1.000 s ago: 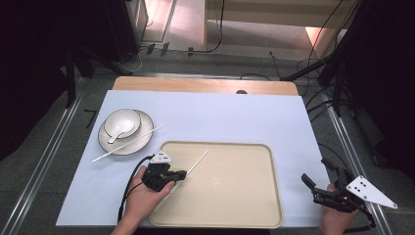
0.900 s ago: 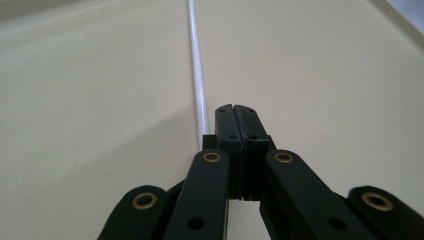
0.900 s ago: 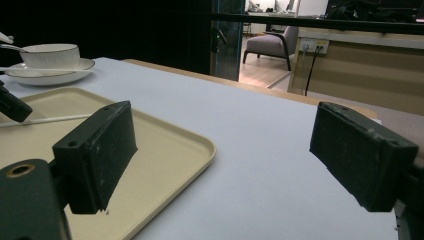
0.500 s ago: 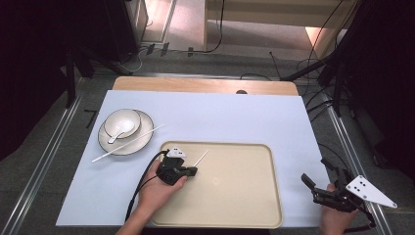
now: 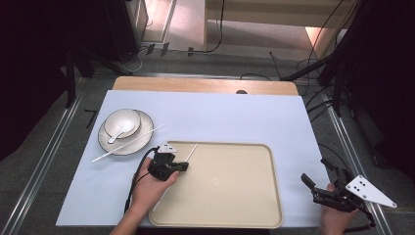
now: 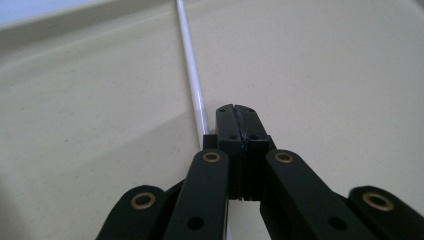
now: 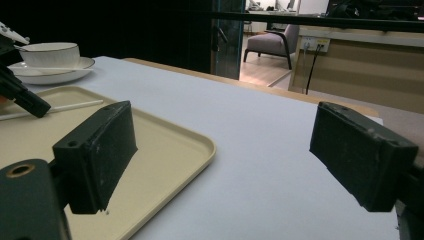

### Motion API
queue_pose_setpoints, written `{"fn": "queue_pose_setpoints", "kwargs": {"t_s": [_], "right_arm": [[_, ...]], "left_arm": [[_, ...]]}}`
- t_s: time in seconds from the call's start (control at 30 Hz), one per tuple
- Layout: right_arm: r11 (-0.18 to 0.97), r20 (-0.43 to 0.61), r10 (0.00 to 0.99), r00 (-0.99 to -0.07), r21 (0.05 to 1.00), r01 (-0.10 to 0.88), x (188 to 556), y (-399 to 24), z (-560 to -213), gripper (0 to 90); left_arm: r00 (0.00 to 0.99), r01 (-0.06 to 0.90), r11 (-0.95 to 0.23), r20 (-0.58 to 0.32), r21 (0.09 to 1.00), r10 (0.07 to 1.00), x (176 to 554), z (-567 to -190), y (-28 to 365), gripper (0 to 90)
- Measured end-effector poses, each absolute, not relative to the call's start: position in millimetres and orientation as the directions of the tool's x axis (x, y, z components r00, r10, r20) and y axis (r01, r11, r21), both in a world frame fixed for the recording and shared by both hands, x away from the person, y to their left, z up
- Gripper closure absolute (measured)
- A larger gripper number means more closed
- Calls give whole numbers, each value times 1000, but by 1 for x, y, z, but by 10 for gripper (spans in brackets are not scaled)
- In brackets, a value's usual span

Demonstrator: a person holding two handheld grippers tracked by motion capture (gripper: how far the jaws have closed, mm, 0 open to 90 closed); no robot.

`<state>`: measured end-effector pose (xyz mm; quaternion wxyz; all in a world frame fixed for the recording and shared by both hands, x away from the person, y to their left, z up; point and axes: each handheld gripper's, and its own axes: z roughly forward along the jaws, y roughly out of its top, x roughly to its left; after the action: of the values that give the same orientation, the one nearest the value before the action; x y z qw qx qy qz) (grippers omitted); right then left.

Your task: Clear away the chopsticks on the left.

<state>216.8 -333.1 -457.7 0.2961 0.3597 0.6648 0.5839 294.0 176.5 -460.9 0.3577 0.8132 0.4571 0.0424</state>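
A white chopstick (image 5: 192, 151) lies aslant over the far left rim of the beige tray (image 5: 230, 196). My left gripper (image 5: 184, 166) rests on the tray's left part, jaws shut. In the left gripper view the chopstick (image 6: 191, 65) runs along the left side of the shut gripper (image 6: 235, 107) and passes under it, with nothing between the jaws. My right gripper (image 5: 315, 172) hovers past the tray's right edge near the table's front corner, and its jaws stand wide open with nothing between them (image 7: 222, 150).
A white bowl (image 5: 122, 122) holding a spoon (image 5: 119, 133) sits on a plate (image 5: 137, 143) at the left. A second chopstick (image 5: 128, 143) lies across that plate. Blue-white cloth (image 5: 235, 117) covers the table. Cables and black stands crowd the floor around it.
My left gripper has moved right and forward from the tray's left rim onto the tray, beside the chopstick. The chopstick's far end has shifted slightly left. The right gripper has stayed put.
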Motion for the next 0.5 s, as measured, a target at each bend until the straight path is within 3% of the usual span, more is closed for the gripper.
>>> {"fn": "queue_pose_setpoints", "kwargs": {"t_s": [0.5], "right_arm": [[64,25,823,-568,989,136,216,-331,-457,118]], "left_arm": [[528,728,-271,-264,629,807,286,-460,215,900]]}}
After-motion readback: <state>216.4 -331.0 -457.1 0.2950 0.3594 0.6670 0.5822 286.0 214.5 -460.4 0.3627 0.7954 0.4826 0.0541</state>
